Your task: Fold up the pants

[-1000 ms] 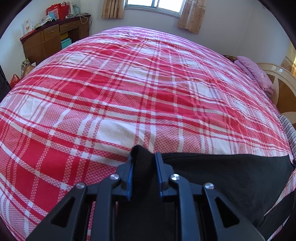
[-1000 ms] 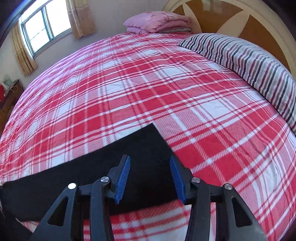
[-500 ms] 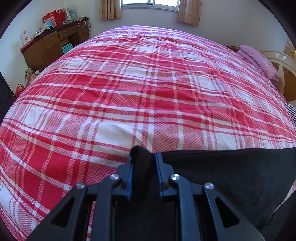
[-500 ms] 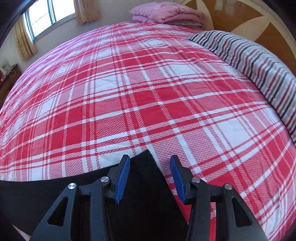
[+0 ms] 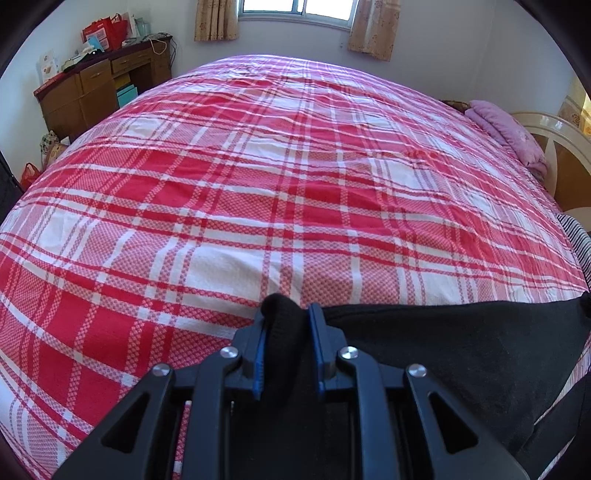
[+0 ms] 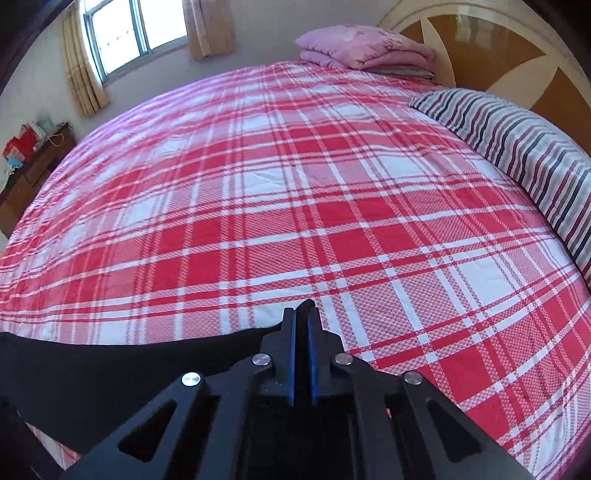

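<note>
Black pants [image 5: 461, 350] lie along the near edge of a bed with a red and white plaid cover [image 5: 277, 184]. My left gripper [image 5: 285, 317] is shut on a bunched corner of the pants, which sticks out between the blue pads. The cloth stretches to the right from it. In the right wrist view my right gripper [image 6: 302, 314] is shut on the other corner of the pants [image 6: 110, 369], a black tip showing above the pads. The cloth stretches left from it.
A striped pillow [image 6: 524, 147] and folded pink blankets [image 6: 362, 48] lie by the wooden headboard [image 6: 517, 48]. A wooden desk [image 5: 96, 88] with clutter stands in the far left corner under a curtained window [image 5: 295, 11].
My right gripper has moved over the pants corner and closed on it; it was open a second ago. My left gripper has kept its grip, and the view has tilted up a little.
</note>
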`<state>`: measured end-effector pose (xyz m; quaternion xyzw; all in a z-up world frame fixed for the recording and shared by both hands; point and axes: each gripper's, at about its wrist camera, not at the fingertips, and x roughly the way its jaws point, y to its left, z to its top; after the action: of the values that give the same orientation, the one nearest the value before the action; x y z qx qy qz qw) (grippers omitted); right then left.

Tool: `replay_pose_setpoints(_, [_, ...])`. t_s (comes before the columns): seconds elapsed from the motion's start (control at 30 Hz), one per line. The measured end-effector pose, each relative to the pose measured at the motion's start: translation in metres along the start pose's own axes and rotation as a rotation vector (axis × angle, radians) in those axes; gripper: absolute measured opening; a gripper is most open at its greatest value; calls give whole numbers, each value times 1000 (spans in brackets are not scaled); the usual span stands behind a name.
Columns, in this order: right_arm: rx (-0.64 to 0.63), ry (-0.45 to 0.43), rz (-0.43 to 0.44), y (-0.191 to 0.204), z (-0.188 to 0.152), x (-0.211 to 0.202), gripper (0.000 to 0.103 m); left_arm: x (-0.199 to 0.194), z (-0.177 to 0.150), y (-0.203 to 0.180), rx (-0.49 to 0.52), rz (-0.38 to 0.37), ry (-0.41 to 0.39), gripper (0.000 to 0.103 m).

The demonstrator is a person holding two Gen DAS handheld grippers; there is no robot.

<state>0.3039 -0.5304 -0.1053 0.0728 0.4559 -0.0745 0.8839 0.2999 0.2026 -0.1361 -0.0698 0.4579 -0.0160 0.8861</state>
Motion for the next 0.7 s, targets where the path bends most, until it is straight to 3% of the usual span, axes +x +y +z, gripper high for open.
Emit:
replay_pose_setpoints(0.37, [-79,-123,46,24,-1,-70,5,-33,0,2,-9,-52,-85,14])
replay_pose_setpoints(0.7, [-77,-268,135,29,-34,-140,5,-76,-3,14,-42,-120,-186,14])
